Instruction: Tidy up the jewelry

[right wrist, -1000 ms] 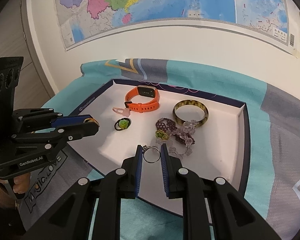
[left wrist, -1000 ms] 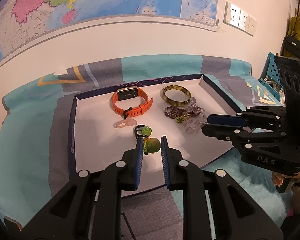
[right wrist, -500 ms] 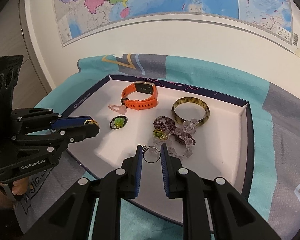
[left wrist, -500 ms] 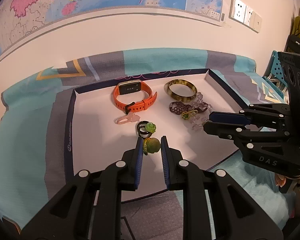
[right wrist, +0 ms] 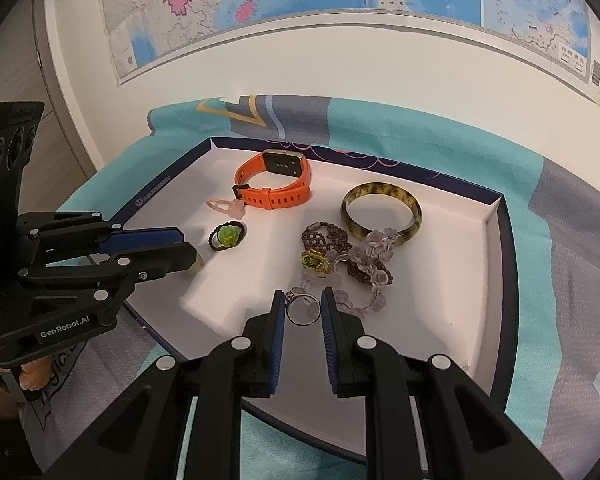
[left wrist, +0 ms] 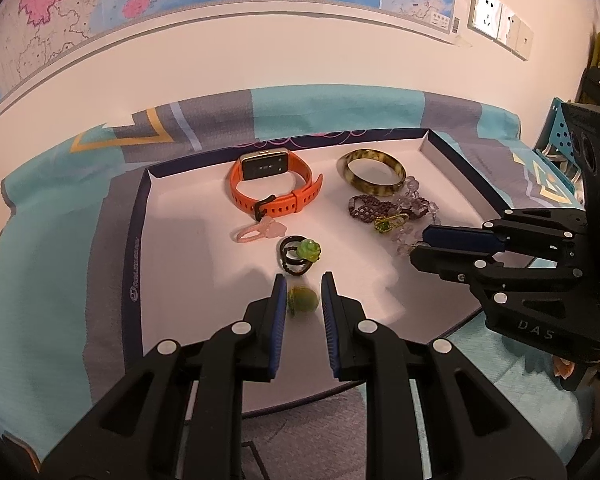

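Note:
A white tray with a dark blue rim holds the jewelry. Between the pads of my left gripper sits a green-topped ring, which looks blurred. In the right wrist view a gold bit of that ring shows under the left gripper's tip. My right gripper is shut on a thin silver ring above the tray's near part. In the left wrist view its fingertips hover by the bead pile.
Lying in the tray are an orange watch, a tortoiseshell bangle, purple and clear bead bracelets, a green-gold piece, a pink clip and a black hair tie with a green flower. A patterned cloth covers the table; a wall map hangs behind.
The green ring has slipped a little lower between the left pads and turned blurry; its gold band now shows under the left tip. Both grippers have barely moved.

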The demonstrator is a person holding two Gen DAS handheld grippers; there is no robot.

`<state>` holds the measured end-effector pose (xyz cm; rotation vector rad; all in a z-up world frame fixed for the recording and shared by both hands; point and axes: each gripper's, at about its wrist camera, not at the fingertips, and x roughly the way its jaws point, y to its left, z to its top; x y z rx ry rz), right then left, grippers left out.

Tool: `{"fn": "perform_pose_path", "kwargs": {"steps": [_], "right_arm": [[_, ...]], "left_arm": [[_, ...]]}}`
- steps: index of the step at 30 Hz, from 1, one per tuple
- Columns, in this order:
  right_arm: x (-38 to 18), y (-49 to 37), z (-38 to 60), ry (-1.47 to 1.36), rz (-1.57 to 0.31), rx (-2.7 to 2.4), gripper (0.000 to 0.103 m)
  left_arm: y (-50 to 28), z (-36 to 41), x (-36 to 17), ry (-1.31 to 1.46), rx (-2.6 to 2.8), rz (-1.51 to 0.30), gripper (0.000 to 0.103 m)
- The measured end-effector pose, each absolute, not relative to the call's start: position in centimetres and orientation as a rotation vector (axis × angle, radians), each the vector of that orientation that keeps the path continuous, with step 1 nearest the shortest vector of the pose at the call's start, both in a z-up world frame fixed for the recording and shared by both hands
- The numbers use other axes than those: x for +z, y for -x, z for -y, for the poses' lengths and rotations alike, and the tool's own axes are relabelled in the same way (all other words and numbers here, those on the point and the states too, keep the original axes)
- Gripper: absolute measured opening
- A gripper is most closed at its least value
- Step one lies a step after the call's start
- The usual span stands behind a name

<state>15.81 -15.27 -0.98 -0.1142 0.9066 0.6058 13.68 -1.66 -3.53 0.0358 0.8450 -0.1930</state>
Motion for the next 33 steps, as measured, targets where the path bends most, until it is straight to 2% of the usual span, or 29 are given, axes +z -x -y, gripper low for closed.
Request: {"fn": "perform_pose_path", "kwargs": {"steps": [6,10,13,16,19,22,23,24,26,27,29,33], "right_arm": [[-1.0,-15.9,15.3,0.111,-0.908,0.598,0.017],[-1.1,-15.9,15.4,0.107,-0.907,0.589,0.018],[-1.0,-15.7,15.6,0.097,-0.899,0.584,0.027],[-0.8,-15.6,15.9,0.085,-0.890,0.580,0.028],[-0.6,-15.4,16.3,0.076,-0.883,0.575,0.035],[-0.3,-14.8,16.6,0.065,-0.870,0.563,0.052],[-0.1,-14.5,16.8,0.062,-0.862,0.564,0.054],[0.0,-14.3,16.9,0.059,-0.858,0.564,0.057],[0.5,-13.6,17.5,0.045,-0.839,0.549,0.070],[0.7,-13.4,17.7,0.039,-0.831,0.547,0.071],[1.0,-12.7,18.0,0.032,-0.818,0.529,0.086],[1.5,-11.3,18.5,0.030,-0.796,0.504,0.097]], "left_arm": [[-13.9,1.5,-3.7,-0.033,-0.184,-0.850,0.019],[-13.8,1.4,-3.8,-0.032,-0.179,-0.848,0.029],[-13.5,1.3,-3.6,-0.030,-0.175,-0.839,0.041],[-13.1,1.2,-3.3,-0.027,-0.174,-0.828,0.042],[-12.5,1.0,-2.9,-0.022,-0.165,-0.811,0.049],[-11.7,0.9,-2.4,-0.025,-0.150,-0.789,0.060],[-11.3,0.9,-2.2,-0.028,-0.142,-0.782,0.067],[-11.0,0.9,-2.1,-0.028,-0.138,-0.777,0.072],[-10.2,0.8,-1.8,-0.034,-0.129,-0.760,0.080],[-9.7,0.8,-1.6,-0.040,-0.123,-0.751,0.084],[-8.7,0.7,-1.3,-0.048,-0.111,-0.729,0.098],[-7.3,0.2,-0.7,-0.037,-0.086,-0.709,0.098]]}}
